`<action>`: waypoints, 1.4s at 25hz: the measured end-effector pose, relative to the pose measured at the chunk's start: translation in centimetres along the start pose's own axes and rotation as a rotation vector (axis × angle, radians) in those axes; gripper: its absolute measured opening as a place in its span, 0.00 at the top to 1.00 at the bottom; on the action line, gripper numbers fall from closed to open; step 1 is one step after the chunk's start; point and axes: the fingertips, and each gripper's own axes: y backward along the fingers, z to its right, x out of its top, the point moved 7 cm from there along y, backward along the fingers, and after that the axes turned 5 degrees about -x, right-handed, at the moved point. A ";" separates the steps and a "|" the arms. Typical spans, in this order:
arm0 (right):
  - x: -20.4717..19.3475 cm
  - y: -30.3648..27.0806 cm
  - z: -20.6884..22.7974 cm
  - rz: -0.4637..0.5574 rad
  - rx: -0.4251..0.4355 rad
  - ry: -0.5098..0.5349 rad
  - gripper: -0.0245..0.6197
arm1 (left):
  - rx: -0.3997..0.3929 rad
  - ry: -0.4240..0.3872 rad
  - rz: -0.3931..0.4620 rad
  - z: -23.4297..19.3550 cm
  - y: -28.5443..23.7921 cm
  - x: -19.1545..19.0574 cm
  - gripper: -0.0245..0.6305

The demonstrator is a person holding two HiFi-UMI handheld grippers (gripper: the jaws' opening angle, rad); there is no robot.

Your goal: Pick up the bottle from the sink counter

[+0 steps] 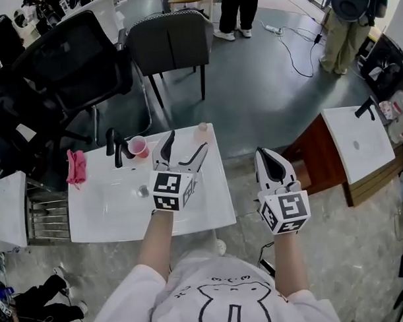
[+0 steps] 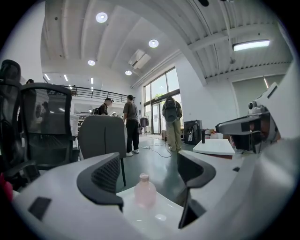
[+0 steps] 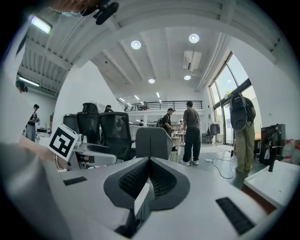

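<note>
Pink bottle (image 1: 202, 128) at counter (image 1: 206, 213) edge, ahead of wide-open L tongs (image 1: 189, 140); R tongs (image 1: 266, 155) closed, empty.

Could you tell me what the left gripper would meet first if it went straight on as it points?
Probably the pink bottle, upright at the far edge of the sink counter, lined up between the open jaws of the left gripper; distance unclear.

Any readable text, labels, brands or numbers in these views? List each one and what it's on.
No readable words or numbers in any view.
Bottle: pale pink, no label visible.
Cubes on the left gripper and right gripper: black-and-white square marker patterns, not text.
Shirt: a line drawing only, no words.
</note>
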 end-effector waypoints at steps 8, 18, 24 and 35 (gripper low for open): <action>-1.6 -2.8 0.7 -0.060 -0.001 -0.005 0.93 | -0.055 0.001 -0.104 -0.8 -5.5 -3.0 0.37; -3.7 -5.3 2.0 -0.125 0.000 -0.009 0.93 | -0.085 0.051 -0.228 -1.2 -10.7 -8.0 0.37; -5.2 -6.5 2.5 -0.175 0.008 -0.021 0.93 | -0.064 0.056 -0.287 -1.9 -12.9 -10.4 0.37; -7.9 -7.5 3.6 -0.242 -0.005 -0.065 0.93 | -0.046 0.085 -0.370 -3.2 -16.2 -13.9 0.37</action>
